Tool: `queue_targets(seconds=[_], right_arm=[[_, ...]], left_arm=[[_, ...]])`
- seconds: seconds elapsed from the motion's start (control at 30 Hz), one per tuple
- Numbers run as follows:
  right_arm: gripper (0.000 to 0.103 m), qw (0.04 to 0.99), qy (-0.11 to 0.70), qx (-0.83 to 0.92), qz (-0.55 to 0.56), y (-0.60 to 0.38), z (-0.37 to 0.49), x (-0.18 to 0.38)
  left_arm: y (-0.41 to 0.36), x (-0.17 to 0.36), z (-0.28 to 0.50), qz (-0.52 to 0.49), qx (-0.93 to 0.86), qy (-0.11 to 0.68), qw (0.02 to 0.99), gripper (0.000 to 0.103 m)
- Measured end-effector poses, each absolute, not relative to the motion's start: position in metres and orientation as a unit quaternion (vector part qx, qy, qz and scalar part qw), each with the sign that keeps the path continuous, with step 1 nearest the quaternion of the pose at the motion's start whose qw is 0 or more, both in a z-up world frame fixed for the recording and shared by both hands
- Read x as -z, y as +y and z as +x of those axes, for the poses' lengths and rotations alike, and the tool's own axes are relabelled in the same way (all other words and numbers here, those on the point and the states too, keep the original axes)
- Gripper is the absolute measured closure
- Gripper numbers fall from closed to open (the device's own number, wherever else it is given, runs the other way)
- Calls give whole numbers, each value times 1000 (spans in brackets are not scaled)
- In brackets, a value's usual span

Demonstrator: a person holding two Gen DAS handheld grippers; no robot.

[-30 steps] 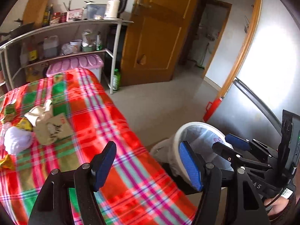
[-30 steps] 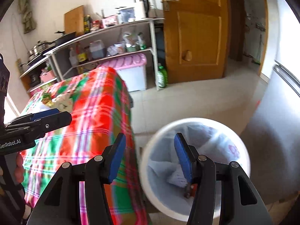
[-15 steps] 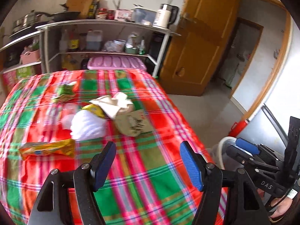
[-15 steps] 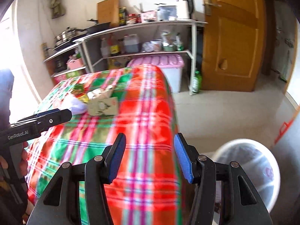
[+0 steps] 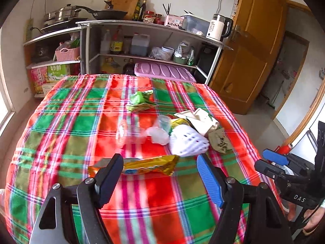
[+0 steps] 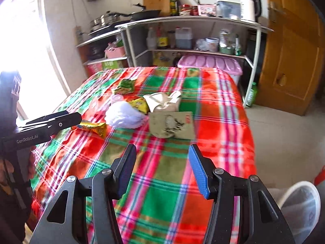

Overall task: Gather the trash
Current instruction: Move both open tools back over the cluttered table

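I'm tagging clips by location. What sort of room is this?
Most likely a small home kitchen with a dining table: a frying pan and an electric kettle on a metal shelf, behind a table with plaid cloth.

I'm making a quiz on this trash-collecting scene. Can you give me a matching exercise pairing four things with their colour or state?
Things:
1. snack wrapper
2. foam fruit net
3. storage box lid
4. left gripper

Colour or state:
A. white
B. open, holding nothing
C. golden yellow
D. pink

Pairs: 1-C, 2-A, 3-D, 4-B
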State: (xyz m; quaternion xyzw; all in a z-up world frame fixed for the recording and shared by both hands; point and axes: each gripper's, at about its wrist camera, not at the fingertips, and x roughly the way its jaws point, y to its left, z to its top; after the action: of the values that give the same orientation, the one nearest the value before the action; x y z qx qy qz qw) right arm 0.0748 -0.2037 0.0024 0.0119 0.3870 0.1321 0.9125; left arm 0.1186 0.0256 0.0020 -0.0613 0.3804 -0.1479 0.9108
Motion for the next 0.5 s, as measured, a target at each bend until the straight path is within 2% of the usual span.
queue_targets(seconds=[0.33, 0.43, 0.5], right_arm=[[48, 902, 390, -186, 5, -161, 113, 1], [42, 898, 395, -195, 3, -152, 125, 4], [42, 896, 396, -198, -1, -145, 133, 6]], left_arm=[[69, 11, 139, -44, 145, 403, 903, 28], [72, 16, 145, -35, 153, 406, 900, 27], [72, 22, 152, -32, 169, 414, 894, 27]])
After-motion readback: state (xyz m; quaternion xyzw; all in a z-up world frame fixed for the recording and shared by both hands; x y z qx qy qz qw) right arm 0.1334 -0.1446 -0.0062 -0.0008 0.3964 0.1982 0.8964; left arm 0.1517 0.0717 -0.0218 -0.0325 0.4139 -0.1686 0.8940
